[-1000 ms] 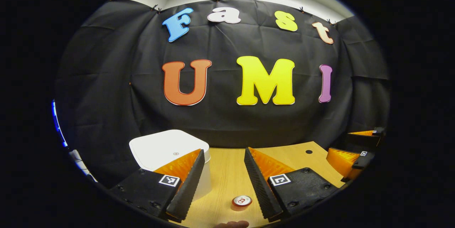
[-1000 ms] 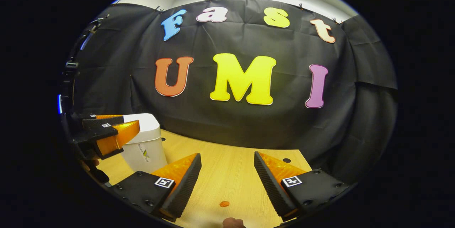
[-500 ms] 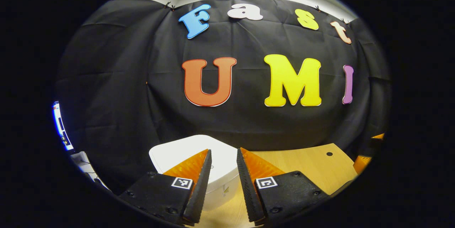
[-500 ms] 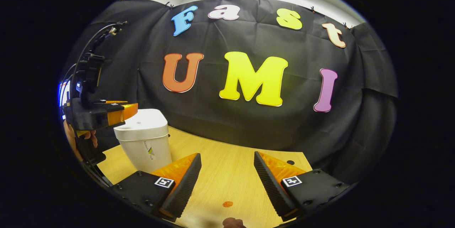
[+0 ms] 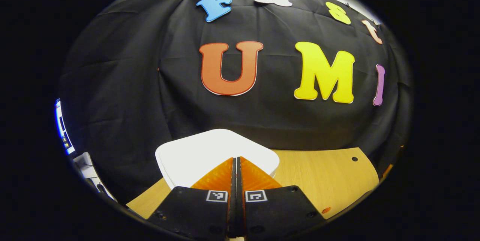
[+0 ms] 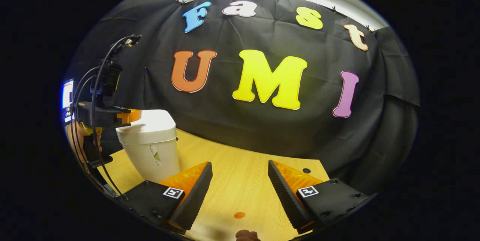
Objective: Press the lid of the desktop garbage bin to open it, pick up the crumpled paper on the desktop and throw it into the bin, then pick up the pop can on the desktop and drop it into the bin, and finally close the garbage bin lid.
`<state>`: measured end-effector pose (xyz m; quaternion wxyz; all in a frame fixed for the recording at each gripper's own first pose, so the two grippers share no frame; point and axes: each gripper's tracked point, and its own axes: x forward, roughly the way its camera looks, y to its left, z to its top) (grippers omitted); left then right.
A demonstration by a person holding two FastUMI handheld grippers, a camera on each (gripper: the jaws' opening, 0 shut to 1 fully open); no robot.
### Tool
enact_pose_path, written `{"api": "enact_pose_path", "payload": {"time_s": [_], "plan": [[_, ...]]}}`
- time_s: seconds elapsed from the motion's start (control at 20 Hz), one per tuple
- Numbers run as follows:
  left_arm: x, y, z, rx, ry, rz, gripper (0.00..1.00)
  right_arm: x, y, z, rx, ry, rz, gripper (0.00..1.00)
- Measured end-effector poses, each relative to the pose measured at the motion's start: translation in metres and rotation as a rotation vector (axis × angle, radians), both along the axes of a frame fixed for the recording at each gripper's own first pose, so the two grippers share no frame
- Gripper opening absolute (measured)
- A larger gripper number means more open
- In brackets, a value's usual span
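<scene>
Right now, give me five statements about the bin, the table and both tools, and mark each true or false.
1. The left tool has its fingers closed together. True.
2. The right tool is clamped on a pop can. False: its fingers stand apart with nothing between them.
3. The bin lid is swung wide open. False: it lies flat and closed on the bin.
4. The left tool's tips are over the white lid. True; whether they press it cannot be told.
5. The bin stands on the floor. False: it stands on the wooden table.
</scene>
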<state>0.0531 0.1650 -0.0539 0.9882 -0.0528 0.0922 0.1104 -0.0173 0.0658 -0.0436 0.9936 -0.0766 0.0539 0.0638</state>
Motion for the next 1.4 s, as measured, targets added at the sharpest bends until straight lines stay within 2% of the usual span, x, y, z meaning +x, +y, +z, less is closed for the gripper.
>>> {"api": "enact_pose_path", "payload": {"time_s": [0.35, 0.7, 0.95, 1.05, 1.15, 1.3, 1.4], "plan": [[0.020, 0.000, -0.017, 0.000, 0.083, -0.003, 0.03, 0.009, -0.015, -0.007, 0.020, 0.022, -0.030, 0.94], [0.019, 0.002, -0.022, 0.014, 0.122, 0.049, 0.03, 0.016, -0.035, -0.021, 0.054, 0.054, -0.044, 0.94], [0.021, 0.002, -0.020, 0.020, 0.108, 0.079, 0.03, 0.016, -0.045, -0.022, 0.062, 0.051, -0.027, 0.94], [0.020, 0.000, -0.014, 0.056, 0.113, 0.077, 0.03, 0.015, -0.049, -0.020, 0.066, 0.049, -0.016, 0.94], [0.022, -0.003, -0.010, 0.049, 0.120, 0.060, 0.03, 0.013, -0.050, -0.022, 0.072, 0.058, 0.006, 0.94], [0.017, 0.002, 0.010, 0.064, 0.081, 0.094, 0.03, 0.009, -0.055, -0.028, 0.069, 0.075, 0.027, 0.94], [0.013, 0.001, 0.028, 0.111, 0.050, 0.102, 0.03, 0.005, -0.061, -0.030, 0.068, 0.081, 0.037, 0.94]]}}
